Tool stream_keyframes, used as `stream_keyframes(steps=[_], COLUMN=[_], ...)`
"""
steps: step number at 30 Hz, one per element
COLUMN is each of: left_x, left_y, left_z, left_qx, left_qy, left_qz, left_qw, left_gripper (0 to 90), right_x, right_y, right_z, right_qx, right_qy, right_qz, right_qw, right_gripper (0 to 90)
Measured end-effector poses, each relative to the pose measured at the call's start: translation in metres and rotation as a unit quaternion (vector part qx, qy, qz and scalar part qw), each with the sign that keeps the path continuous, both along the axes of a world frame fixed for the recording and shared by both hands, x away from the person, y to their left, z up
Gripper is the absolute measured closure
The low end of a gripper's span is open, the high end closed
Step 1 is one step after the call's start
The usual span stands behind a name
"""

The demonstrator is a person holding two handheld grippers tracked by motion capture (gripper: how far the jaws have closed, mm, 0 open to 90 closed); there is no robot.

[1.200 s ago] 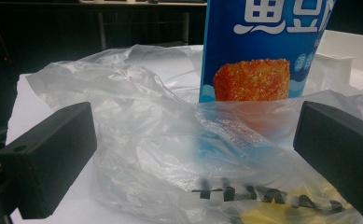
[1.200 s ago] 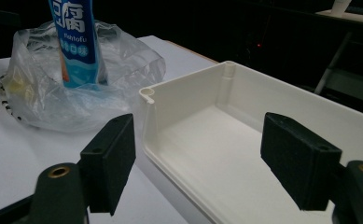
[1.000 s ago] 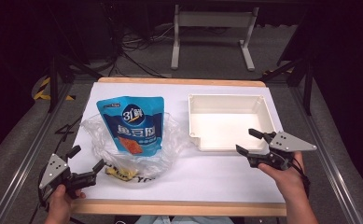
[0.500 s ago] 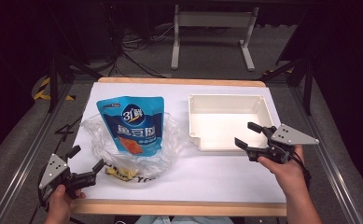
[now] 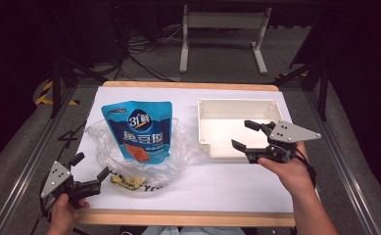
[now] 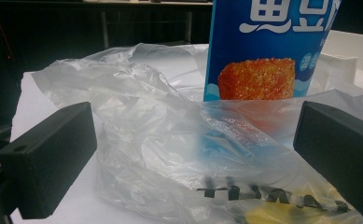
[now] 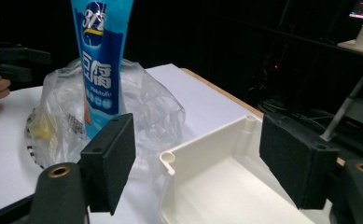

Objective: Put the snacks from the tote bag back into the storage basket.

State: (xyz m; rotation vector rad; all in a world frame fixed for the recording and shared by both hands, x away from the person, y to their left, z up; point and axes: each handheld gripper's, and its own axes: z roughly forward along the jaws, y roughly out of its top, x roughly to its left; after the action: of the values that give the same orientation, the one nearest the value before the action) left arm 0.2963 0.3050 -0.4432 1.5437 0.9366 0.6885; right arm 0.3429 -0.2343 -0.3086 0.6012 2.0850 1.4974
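One blue printed snack pouch (image 5: 139, 128) stands upright in one crumpled clear plastic bag (image 5: 171, 152) on the white tabletop (image 5: 217, 181), beside one empty white rectangular plastic tray (image 5: 205, 110). The left gripper (image 5: 91, 169) and the right gripper (image 5: 244, 134) both gape, released, holding nothing.

Bright table (image 5: 237, 186), dark surroundings (soft focus)

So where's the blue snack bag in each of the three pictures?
High view: the blue snack pouch stands left of centre, inside the clear plastic bag.
Left gripper view: top, right of centre, rising behind the plastic.
Right gripper view: upper left, seen edge-on.
Shared landmark: the white tray, beside the pouch in all three views.
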Motion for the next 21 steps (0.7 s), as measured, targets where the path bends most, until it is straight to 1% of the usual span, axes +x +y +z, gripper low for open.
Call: stream_keyframes(steps=[1,2,4,7,10,11,12,14,17,21], left_x=[0.0,0.0,0.0,0.0,0.0,0.0,0.0,0.0,0.0,-0.001], left_y=[0.0,0.001,0.001,0.001,0.001,0.001,0.001,0.001,0.001,0.001], left_z=[0.0,0.0,0.001,0.001,0.001,0.001,0.001,0.001,0.001,0.001], left_qx=[0.0,0.003,0.003,0.003,0.003,0.003,0.003,0.003,0.002,0.001], left_qy=[-0.001,0.002,0.002,0.002,0.002,0.002,0.002,0.002,0.002,0.002], left_qz=[0.0,-0.001,-0.001,-0.001,-0.001,-0.001,-0.001,-0.002,-0.002,-0.001], left_qw=[1.0,1.0,1.0,1.0,1.0,1.0,1.0,1.0,1.0,1.0], left_gripper=[0.2,0.2,0.2,0.2,0.2,0.2,0.2,0.2,0.2,0.2], right_x=[0.0,0.002,0.005,0.007,0.011,0.014,0.014,0.018,0.023,0.029], right_y=[0.0,0.006,0.013,0.019,0.028,0.032,0.032,0.039,0.046,0.055], right_z=[0.0,0.003,0.006,0.008,0.01,0.011,0.011,0.013,0.014,0.017], right_qx=[0.0,-0.004,-0.005,-0.003,-0.01,-0.009,-0.009,0.002,0.004,0.009], right_qy=[0.0,-0.002,-0.006,-0.008,-0.01,-0.008,-0.008,-0.003,-0.01,-0.014], right_qz=[0.0,0.004,0.008,0.012,0.014,0.016,0.016,0.024,0.025,0.03], right_qw=[1.0,1.0,0.9999,0.9999,0.9998,0.9998,0.9998,0.9997,0.9996,0.9994], right_gripper=[27.7,27.7,27.1,26.7,26.6,26.6,26.6,26.8,27.7,28.1])
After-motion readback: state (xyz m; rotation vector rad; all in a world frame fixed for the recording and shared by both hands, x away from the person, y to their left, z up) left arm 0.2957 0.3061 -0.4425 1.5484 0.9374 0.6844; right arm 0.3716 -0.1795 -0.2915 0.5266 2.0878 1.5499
